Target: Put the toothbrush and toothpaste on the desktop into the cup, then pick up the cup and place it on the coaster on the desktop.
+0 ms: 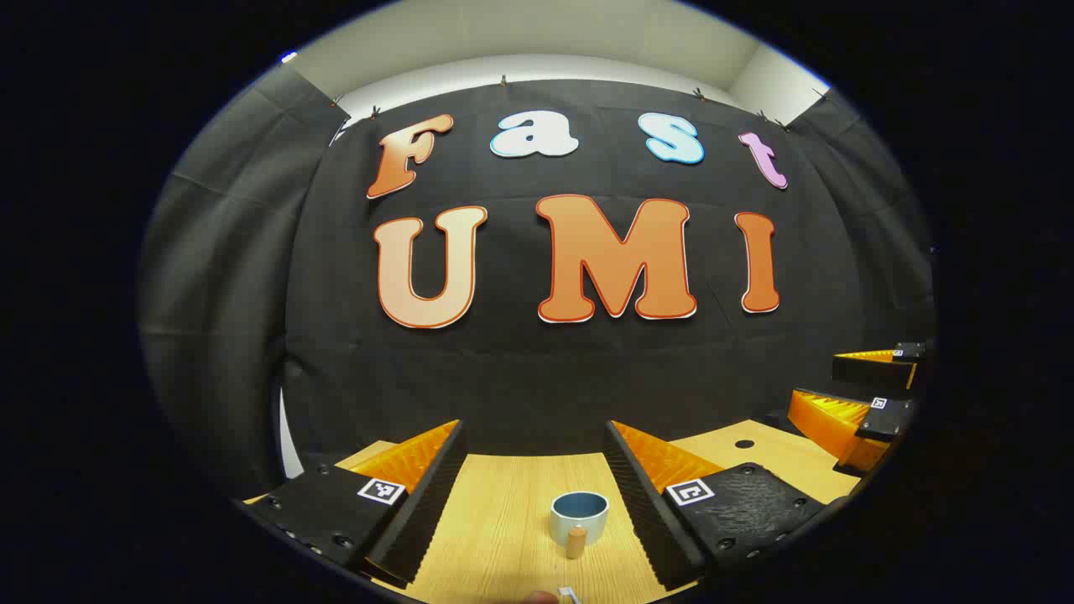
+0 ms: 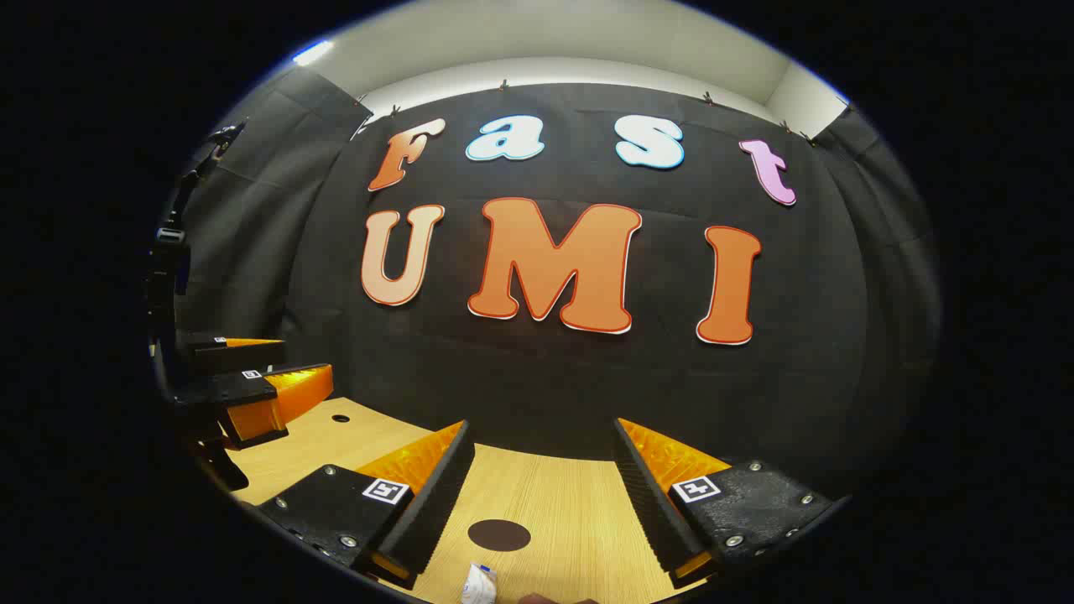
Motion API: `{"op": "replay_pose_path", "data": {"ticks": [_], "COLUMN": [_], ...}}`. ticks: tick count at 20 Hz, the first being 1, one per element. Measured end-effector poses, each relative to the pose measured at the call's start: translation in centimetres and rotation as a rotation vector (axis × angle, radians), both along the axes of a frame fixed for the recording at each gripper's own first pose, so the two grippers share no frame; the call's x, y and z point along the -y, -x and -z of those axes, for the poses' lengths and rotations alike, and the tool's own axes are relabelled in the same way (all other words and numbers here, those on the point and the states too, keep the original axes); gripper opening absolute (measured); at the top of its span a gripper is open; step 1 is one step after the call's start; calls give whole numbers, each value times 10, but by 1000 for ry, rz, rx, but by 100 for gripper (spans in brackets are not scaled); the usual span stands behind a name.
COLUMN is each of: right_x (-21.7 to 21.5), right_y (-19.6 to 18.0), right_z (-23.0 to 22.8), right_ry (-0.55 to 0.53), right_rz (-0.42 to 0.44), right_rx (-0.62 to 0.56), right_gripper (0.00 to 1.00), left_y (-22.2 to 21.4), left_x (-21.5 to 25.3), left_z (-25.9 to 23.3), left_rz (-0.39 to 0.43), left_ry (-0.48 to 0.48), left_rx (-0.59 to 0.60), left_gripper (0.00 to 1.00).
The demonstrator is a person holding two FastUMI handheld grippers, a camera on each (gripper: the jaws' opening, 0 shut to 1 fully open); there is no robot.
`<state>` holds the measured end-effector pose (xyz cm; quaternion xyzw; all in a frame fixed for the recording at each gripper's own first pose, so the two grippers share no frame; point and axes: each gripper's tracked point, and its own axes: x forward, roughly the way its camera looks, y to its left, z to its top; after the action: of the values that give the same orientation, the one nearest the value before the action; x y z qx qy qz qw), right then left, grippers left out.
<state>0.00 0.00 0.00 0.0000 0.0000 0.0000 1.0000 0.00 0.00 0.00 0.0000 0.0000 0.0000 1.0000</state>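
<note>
Both claws were held apart and empty over the pale wooden desktop (image 1: 503,520). Between the spread black-and-orange fingers of the left gripper (image 1: 533,503), a short pale blue-grey ceramic cup (image 1: 579,516) with a dark blue inside was seen standing upright, and a small tan cork-like cylinder (image 1: 576,542) stood just in front of it on the near side. The right gripper (image 2: 545,503) was seen with its fingers wide, and a dark brown round flat coaster (image 2: 498,534) lay on the wood between them. At the near edge of the right gripper view a crumpled white tube end (image 2: 478,583) was glimpsed, taken to be the toothpaste; the toothbrush could not be made out with any certainty.

The cup was judged to be rigid, moderately heavy, smooth-glazed and breakable, so a hold across its rim wall or body, with firm but not crushing pressure, was thought best. The tube was judged light, soft and yielding, better taken across its middle.

Open wood was seen around cup and coaster, with the black cloth wall at the far edge. A small dark hole (image 2: 341,418) in the desktop was noted to the far left.
</note>
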Motion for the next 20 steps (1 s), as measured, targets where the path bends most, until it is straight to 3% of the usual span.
{"op": "replay_pose_path", "data": {"ticks": [13, 20], "right_x": [5, 2], "right_y": [3, -1], "right_z": [-7, 12], "right_ry": [-3, 19], "right_rz": [-10, -24], "right_rx": [9, -79], "right_gripper": [98, 98], "left_y": [-3, 7], "left_x": [-1, 2], "left_z": [-6, 10], "left_rz": [3, 26], "left_ry": [-15, -18], "left_rx": [13, -84], "left_gripper": [96, 96]}}
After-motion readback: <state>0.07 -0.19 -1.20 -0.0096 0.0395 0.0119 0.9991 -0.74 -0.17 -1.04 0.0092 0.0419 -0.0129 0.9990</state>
